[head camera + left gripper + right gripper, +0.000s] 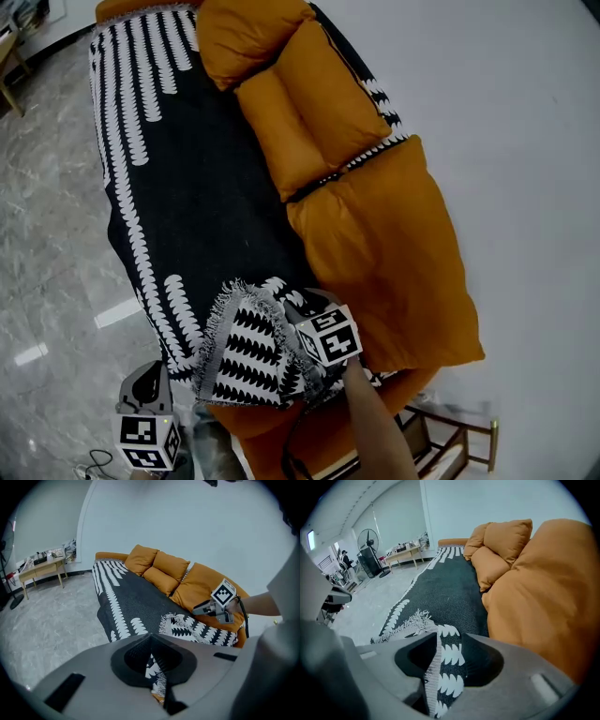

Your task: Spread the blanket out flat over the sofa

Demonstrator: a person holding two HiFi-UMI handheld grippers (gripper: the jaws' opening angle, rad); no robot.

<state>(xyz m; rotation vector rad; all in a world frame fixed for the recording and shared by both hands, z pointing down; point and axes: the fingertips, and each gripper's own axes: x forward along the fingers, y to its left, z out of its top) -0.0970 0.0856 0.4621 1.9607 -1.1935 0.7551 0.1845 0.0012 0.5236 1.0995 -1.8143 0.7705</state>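
Your left gripper (157, 667) has its fingers drawn close, pinching a narrow bunch of the blanket (136, 602) edge between them. A little fringe and a sliver of orange show below the pinch.

Your right gripper (445, 667) stands with its fingers wide apart. A strip of blanket runs between them face-on, with its fringed edge loose on the left side. You can't tell from here whether the right finger touches the cloth, and it doesn't look clamped.

Just ahead of the right fingers, the near corner (248, 352) of the blanket is turned back on itself, fringe up and bold black-and-white side showing. From the left fingers, that fold lies ahead and to the right, with the right gripper (197, 608) at its far side.

Beyond both sets of fingers, the blanket (197, 187) lies flat along the seat of the sofa (451, 542) to its far arm. Its white-patterned border hangs over the front edge, to the left of your fingers. The orange back cushions (375, 253) sit to the right of the fingers, on top of the blanket's other edge.

Left of the fingers is the grey floor (47, 262). Far beyond them, against the wall, are a desk (42, 566) and a fan (369, 550).
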